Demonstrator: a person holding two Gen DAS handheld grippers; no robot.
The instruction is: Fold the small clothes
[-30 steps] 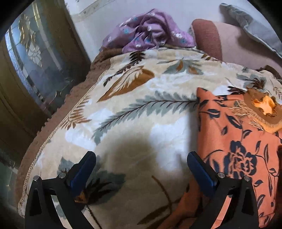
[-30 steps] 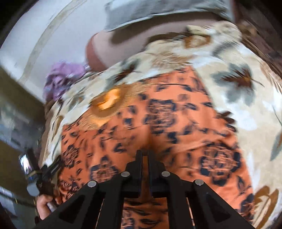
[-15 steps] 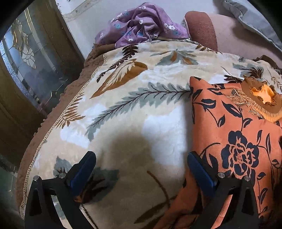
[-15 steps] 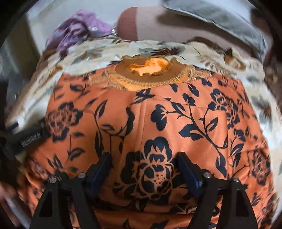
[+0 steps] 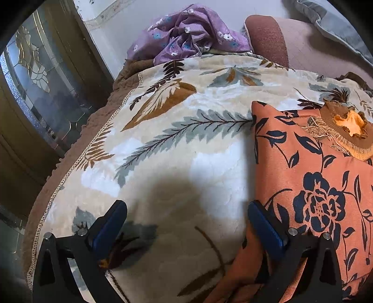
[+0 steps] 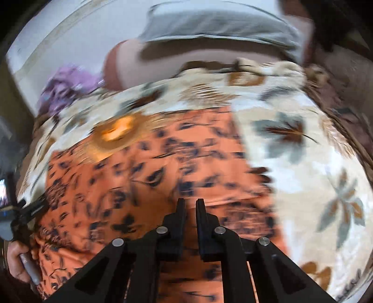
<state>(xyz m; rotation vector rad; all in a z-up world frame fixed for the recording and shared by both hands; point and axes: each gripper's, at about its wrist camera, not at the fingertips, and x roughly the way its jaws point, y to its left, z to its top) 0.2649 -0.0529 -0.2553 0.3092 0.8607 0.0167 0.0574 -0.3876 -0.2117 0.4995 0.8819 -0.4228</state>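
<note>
an orange satin garment with a dark blue flower print and a brown ribbed collar (image 5: 314,177) lies spread on a cream plush blanket printed with grey and brown leaves (image 5: 181,149), toward the blanket's right side in the left wrist view. the garment's lower end runs out of that picture, so its hem is cut off. the left tool (image 5: 186,226) hangs over the blanket with its blue-padded fingers (image 5: 109,226) spread wide and nothing between them; its right finger sits at the garment's left edge, over a fold of orange cloth.

the right wrist view is smeared by motion blur, so the print and edges are hard to make out. the right tool (image 6: 190,207) is over the garment (image 6: 144,177) with its fingers drawn to a narrow gap; whether cloth is pinched there cannot be told.

at the blanket's far left corner sits a crumpled purple flowered cloth (image 5: 188,32), beside a pink-brown cushioned backrest (image 5: 268,37) partly covered by a grey pillow (image 5: 326,21).
</note>
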